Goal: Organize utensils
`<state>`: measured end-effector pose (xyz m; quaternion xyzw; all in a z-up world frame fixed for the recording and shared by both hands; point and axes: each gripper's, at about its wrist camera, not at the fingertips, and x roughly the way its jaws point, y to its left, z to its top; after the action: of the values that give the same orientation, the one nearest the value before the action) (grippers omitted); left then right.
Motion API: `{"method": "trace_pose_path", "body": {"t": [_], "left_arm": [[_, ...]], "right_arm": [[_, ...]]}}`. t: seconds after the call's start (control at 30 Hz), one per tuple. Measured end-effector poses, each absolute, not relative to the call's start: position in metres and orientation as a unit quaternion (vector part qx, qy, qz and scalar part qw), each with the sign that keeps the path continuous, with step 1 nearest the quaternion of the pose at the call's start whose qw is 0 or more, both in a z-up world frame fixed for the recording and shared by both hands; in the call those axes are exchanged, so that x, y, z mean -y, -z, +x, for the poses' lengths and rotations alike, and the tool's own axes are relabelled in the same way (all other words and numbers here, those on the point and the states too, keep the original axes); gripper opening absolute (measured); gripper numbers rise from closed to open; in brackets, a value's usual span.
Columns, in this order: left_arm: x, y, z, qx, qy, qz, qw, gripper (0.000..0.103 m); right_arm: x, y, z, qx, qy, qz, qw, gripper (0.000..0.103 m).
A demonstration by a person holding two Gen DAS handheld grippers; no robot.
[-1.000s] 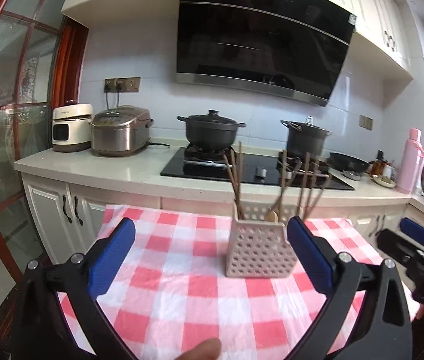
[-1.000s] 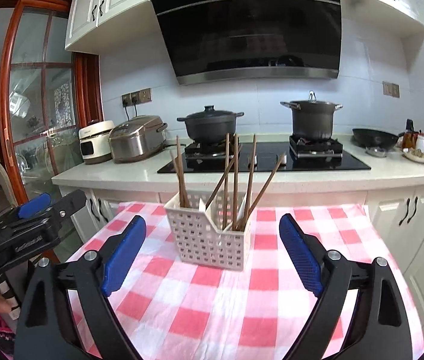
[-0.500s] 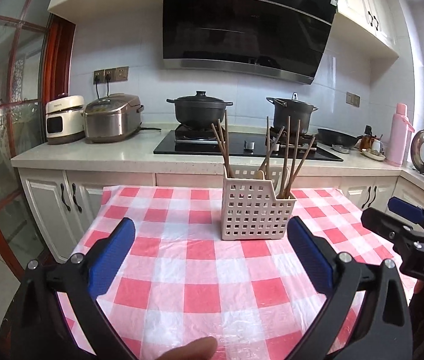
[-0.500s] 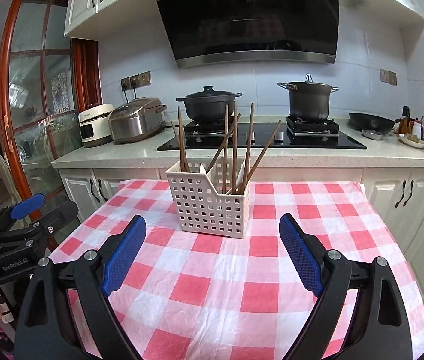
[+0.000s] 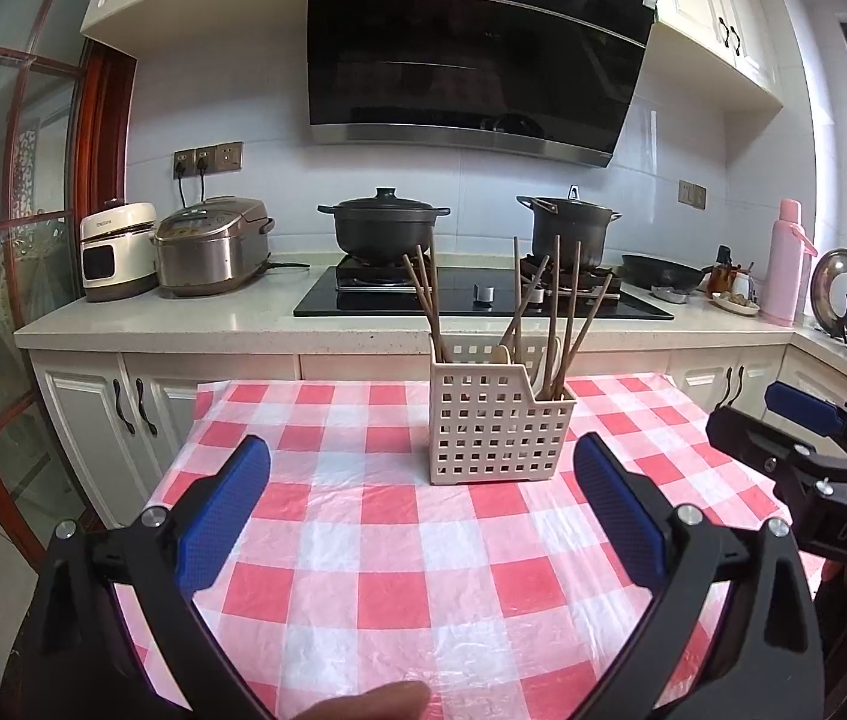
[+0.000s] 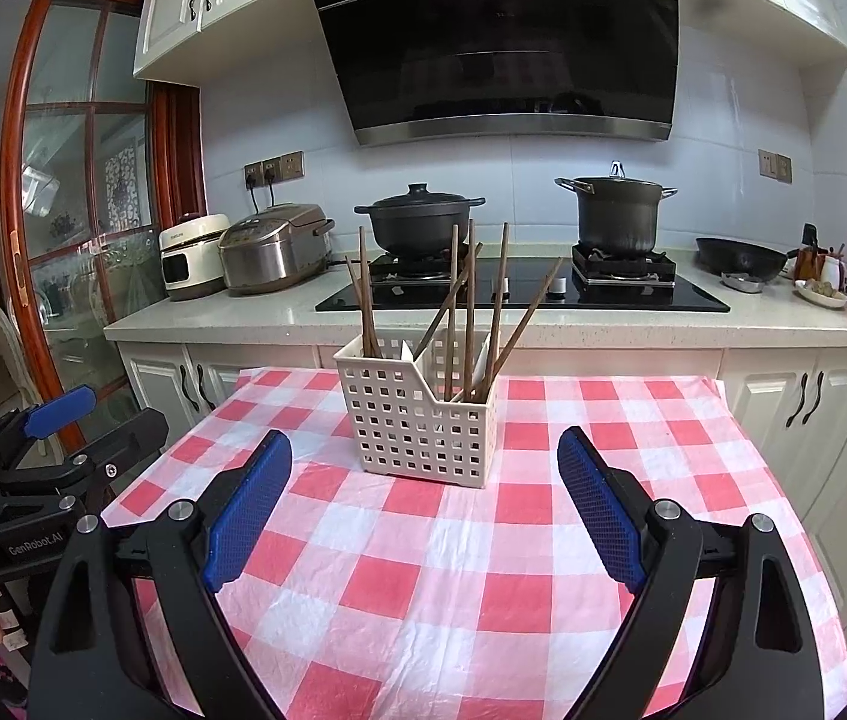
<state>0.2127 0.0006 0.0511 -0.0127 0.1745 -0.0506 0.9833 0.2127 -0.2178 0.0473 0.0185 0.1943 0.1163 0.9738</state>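
A white perforated utensil holder (image 5: 498, 423) (image 6: 420, 417) stands upright on the red-and-white checked tablecloth (image 5: 393, 552) (image 6: 453, 564). Several brown chopsticks (image 5: 555, 312) (image 6: 471, 300) lean in it, and a pale spoon (image 5: 502, 354) shows in one compartment. My left gripper (image 5: 422, 501) is open and empty, short of the holder. My right gripper (image 6: 423, 486) is also open and empty, just in front of the holder. In the left wrist view the right gripper (image 5: 807, 438) appears at the right edge. In the right wrist view the left gripper (image 6: 57, 438) appears at the left edge.
Behind the table runs a counter (image 5: 183, 318) with a stove (image 5: 483, 300), two black pots (image 5: 384, 228) (image 6: 618, 210), two cookers (image 5: 210, 252) and a pink flask (image 5: 786, 261). White cabinets (image 6: 807, 396) stand below. A fingertip (image 5: 369, 699) shows at the bottom edge.
Both grippers have tilted and drawn back a little, so the holder sits lower and more centred in each view. Both stay open and empty.
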Motion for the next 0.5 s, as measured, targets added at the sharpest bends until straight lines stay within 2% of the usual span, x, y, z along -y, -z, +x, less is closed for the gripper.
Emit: {"method": "trace_pose_path", "body": {"t": [0.5], "left_arm": [[0.0004,-0.051,0.2091,-0.166,0.047,-0.007,0.985,0.098]], "right_arm": [[0.2214,-0.0467,0.2116,-0.194,-0.114,0.022,0.974,0.085]]}}
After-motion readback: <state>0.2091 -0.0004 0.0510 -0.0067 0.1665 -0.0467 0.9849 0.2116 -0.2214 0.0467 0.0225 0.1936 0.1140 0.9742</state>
